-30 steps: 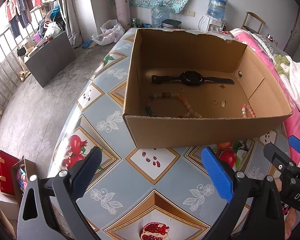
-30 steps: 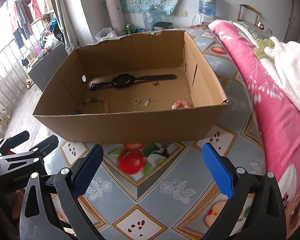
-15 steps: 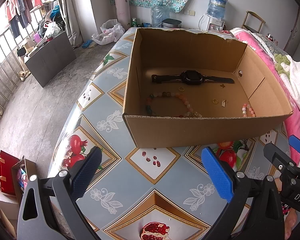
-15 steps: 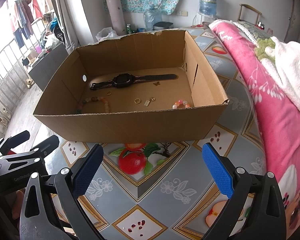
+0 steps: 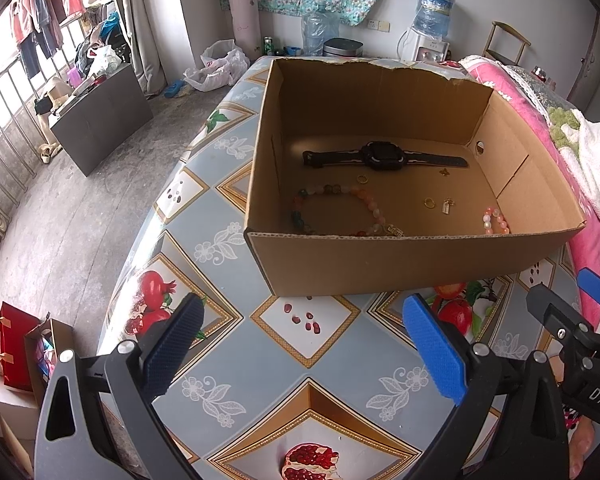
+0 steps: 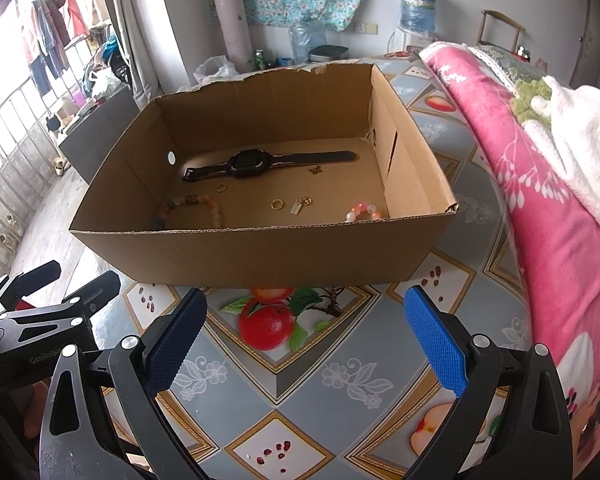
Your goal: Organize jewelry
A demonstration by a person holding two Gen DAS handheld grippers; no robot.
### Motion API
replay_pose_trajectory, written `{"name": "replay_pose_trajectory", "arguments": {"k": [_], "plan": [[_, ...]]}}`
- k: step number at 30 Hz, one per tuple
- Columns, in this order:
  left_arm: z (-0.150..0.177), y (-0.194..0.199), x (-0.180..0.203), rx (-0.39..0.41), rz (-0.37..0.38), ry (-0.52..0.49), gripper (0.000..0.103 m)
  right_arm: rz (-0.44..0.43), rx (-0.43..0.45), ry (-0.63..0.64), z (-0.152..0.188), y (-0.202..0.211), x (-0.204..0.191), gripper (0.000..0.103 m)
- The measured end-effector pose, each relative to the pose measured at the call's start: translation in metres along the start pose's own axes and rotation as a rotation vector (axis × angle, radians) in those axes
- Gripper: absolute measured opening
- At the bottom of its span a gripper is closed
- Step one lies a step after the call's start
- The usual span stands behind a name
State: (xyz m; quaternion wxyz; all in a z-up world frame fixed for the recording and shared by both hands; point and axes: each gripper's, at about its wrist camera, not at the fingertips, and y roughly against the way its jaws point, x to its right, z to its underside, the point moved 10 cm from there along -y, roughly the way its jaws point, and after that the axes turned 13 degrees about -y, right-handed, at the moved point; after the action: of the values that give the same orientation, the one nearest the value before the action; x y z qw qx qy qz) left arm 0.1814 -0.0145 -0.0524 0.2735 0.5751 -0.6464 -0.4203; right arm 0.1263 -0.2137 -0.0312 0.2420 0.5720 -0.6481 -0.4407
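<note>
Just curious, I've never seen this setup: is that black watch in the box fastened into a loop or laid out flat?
Laid out flat. The black watch lies on the cardboard box floor, both straps stretched straight out, ends apart.

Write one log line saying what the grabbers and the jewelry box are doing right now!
left gripper: open, empty, short of box | right gripper: open, empty | box: holds watch, bead necklace, pink bracelet, rings

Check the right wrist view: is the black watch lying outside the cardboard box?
No, the black watch lies on the floor inside the cardboard box.
</note>
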Motion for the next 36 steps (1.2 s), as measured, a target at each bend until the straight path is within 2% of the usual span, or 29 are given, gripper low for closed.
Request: {"name": "replay_pose_trajectory", "arguments": {"k": [36], "plan": [[0.0018,0.0012,-0.002,-0.003,-0.004,-0.001,0.098,-0.003,-0.004,-0.003,0.0014,-0.0005,0.0047,0.095]]}}
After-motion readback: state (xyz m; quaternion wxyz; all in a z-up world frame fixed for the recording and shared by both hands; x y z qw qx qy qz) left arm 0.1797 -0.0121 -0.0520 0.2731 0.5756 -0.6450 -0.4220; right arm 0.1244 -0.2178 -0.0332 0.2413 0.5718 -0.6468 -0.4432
